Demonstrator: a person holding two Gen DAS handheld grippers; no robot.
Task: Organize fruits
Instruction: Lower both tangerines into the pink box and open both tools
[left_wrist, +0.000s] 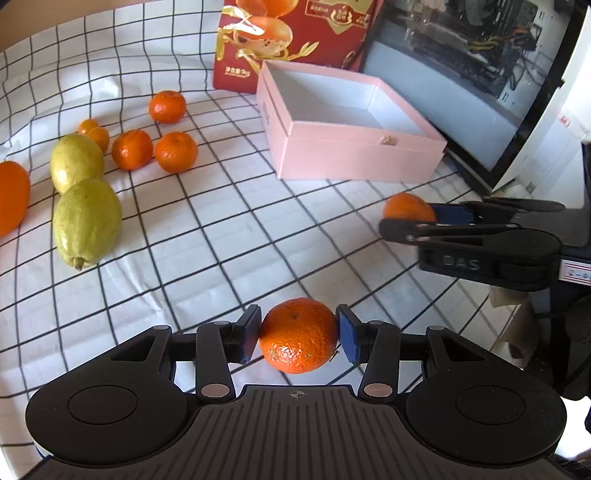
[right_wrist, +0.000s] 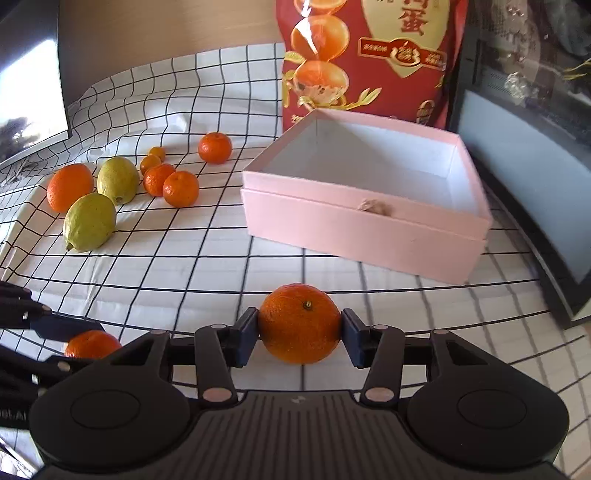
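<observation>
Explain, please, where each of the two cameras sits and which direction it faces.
Left wrist: sits on the left gripper, looks forward over the checked cloth to the pink box; its own fingers clamp a mandarin, and the right gripper shows at right.
Right wrist: sits on the right gripper, faces the same box; its fingers clamp another mandarin, left gripper at lower left.
Shared: box, red bag, two green guavas, loose mandarins.

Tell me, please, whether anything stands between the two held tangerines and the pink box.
Nothing visible does. Only bare checked cloth lies between each held tangerine and the open, empty pink box. The loose fruit sits well off to the left.
</observation>
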